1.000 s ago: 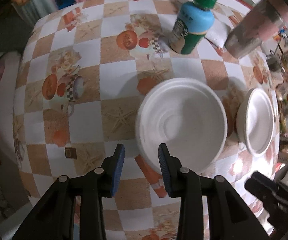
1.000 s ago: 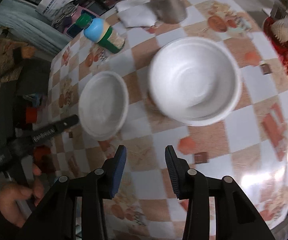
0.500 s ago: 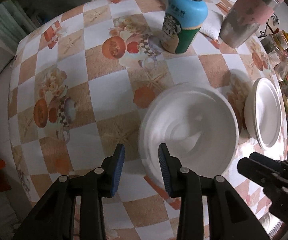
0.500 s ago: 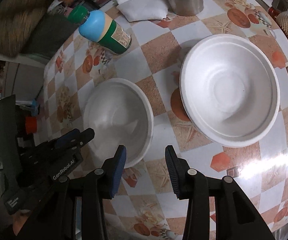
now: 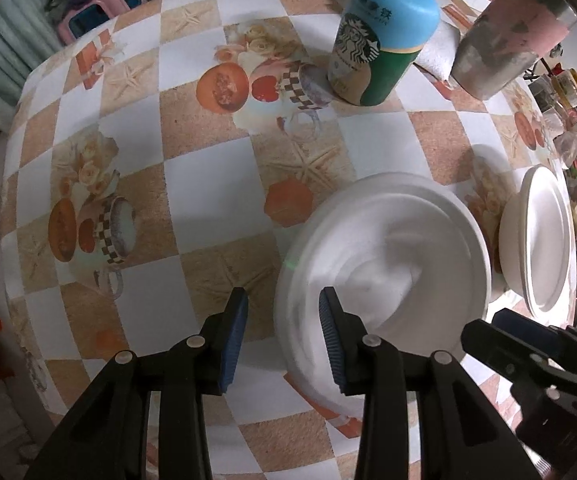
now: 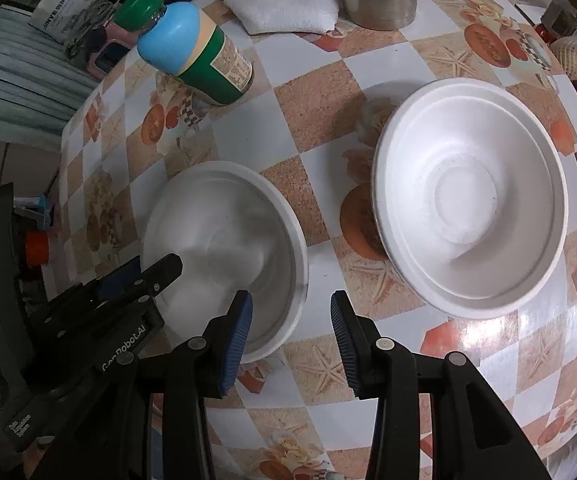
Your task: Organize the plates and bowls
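Two white foam bowls sit on the checkered tablecloth. The left bowl (image 5: 388,264) (image 6: 224,248) is the one both grippers are at. My left gripper (image 5: 284,312) points straight down, open, and straddles this bowl's near-left rim without pressing on it; it also shows in the right wrist view, left gripper (image 6: 132,284). My right gripper (image 6: 290,312) is open too, one finger over the bowl's inside, the other outside its right rim. In the left wrist view, the right gripper (image 5: 528,364) shows at the lower right. The second bowl (image 6: 468,196) (image 5: 540,248) sits apart to the right.
A blue and green bottle (image 5: 380,40) (image 6: 192,52) stands behind the bowls. A metal tumbler (image 5: 504,40) and a folded white cloth (image 6: 284,4) are at the back. The round table's edge (image 5: 12,184) drops off at the left.
The left gripper has sunk closer to the left bowl, whose rim now lies between its fingers. The right gripper has slid left from between the bowls to the left bowl's right rim.
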`<move>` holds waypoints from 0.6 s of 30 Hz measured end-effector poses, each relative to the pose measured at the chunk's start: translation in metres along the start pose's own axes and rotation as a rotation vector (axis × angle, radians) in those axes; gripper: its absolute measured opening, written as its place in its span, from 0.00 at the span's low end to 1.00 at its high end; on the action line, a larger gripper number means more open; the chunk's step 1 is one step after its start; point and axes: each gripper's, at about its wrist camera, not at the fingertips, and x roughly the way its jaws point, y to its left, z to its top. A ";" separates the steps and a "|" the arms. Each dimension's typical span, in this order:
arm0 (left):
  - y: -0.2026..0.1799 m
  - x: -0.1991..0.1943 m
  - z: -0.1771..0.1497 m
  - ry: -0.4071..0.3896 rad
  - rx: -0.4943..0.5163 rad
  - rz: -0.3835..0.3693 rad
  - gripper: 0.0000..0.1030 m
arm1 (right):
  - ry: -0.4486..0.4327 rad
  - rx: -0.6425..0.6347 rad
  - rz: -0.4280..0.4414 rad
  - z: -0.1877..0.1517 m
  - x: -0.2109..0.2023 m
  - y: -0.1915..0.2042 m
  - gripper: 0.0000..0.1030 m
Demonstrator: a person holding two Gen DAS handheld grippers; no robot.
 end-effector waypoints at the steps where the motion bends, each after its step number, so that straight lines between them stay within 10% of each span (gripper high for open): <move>1: 0.000 0.001 0.002 0.001 0.003 -0.004 0.39 | 0.002 -0.003 -0.005 0.000 0.001 0.001 0.42; 18: -0.018 -0.011 -0.030 0.030 0.011 -0.041 0.26 | 0.022 -0.110 -0.050 -0.011 0.011 0.011 0.24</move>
